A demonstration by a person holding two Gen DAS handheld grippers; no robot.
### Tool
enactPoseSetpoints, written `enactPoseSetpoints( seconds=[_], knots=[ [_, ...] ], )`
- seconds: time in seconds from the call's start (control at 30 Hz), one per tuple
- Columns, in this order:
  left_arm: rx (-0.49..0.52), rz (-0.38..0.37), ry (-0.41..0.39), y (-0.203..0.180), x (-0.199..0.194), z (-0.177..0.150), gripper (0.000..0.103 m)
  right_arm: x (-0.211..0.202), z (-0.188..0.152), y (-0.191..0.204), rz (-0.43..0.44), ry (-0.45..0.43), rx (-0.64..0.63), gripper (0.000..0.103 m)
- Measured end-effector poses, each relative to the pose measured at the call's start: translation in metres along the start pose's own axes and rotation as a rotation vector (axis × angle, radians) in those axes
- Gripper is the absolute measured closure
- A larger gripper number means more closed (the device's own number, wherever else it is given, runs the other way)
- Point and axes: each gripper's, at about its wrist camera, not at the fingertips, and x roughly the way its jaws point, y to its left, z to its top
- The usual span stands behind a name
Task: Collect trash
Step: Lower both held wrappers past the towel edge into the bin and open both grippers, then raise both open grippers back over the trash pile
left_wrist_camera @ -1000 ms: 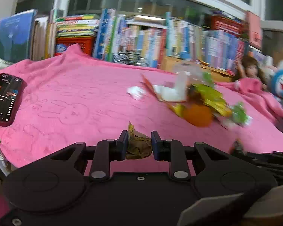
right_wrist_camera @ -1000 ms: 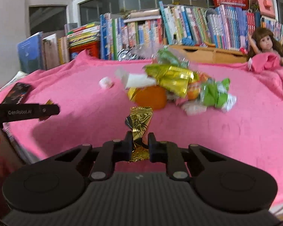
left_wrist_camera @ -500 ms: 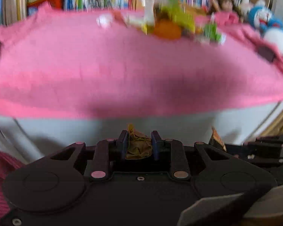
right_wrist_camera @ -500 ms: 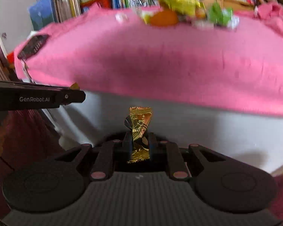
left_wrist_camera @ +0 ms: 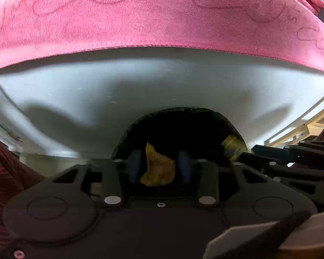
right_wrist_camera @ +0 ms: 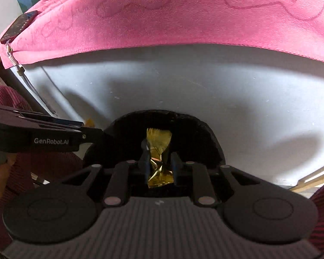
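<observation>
Left gripper: jaws opening. A crumpled yellow-brown wrapper sits in the gap between the blue pads; space shows on both sides of it, so the pads do not press it. Whether it touches either pad cannot be told.

Right gripper: jaws opening. A gold foil wrapper, twisted at its middle, stands upright between the pads, its upper end flaring above the fingertips. It lies close against the left pad and close to the right; a firm clamp is not evident.

Both grippers point steeply down over the dark round mouth of a black bin, which stands against the white front panel below the edge of a pink fleece cloth. Each wrapper hangs directly above that opening.

In the right wrist view the left gripper enters from the left, its tip beside the bin rim.

A dark phone rests on the cloth's left corner.
</observation>
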Motion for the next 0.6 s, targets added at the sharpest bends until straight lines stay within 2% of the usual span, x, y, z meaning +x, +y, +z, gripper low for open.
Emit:
enactPoseSetpoints(
  seconds=[0.1, 0.33, 0.6],
  knots=[
    [0.011, 0.02, -0.016, 0.0, -0.001, 0.001, 0.046, -0.001, 0.002, 0.001, 0.006, -0.009, -0.006, 0.045],
    [0.009, 0.02, -0.038, -0.002, -0.007, 0.008, 0.034, -0.013, 0.003, -0.002, 0.006, -0.035, -0.015, 0.041],
    [0.048, -0.025, -0.167, -0.005, -0.044, 0.032, 0.025, -0.051, 0.026, -0.011, -0.003, -0.153, -0.032, 0.035]
  ],
)
